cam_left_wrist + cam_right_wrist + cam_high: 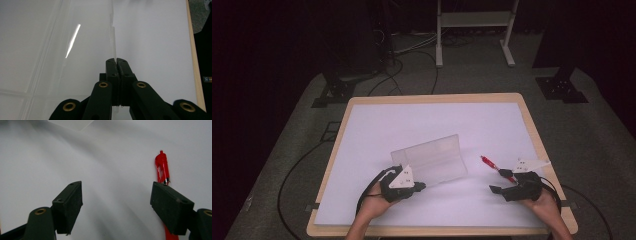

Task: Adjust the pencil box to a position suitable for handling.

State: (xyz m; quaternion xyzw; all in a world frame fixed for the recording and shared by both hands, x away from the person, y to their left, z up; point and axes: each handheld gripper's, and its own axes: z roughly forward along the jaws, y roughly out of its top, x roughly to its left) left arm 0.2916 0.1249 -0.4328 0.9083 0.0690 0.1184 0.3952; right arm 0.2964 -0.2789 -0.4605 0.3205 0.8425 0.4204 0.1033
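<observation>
Clear plastic case [432, 161] near the middle of the white table [377, 125] in the high view, lid raised, its near left corner touching the left gripper [419, 186]. Left hand [374, 200] in from the bottom edge, forearm cut off by the frame, gripper lying level and pointing right toward the case. Right hand [544, 202] at the lower right, forearm likewise cut off, right gripper [496, 190] pointing left, low over the table. Red pen [495, 167] flat on the table just beyond that gripper, its near end hidden under the grey plate. In the left gripper view, left gripper [116, 61] pressed together on a thin upright edge of the clear plastic case [113, 42]; case walls hard to separate from the white surface, only a bright glint and faint seams marking them. In the right gripper view, right gripper [116, 197] spread wide with nothing between the jaws; red pen [162, 167] lying beyond and partly behind the right-hand jaw, its lower length covered, its tip end cut off at the bottom edge; table surface smeared and soft.
</observation>
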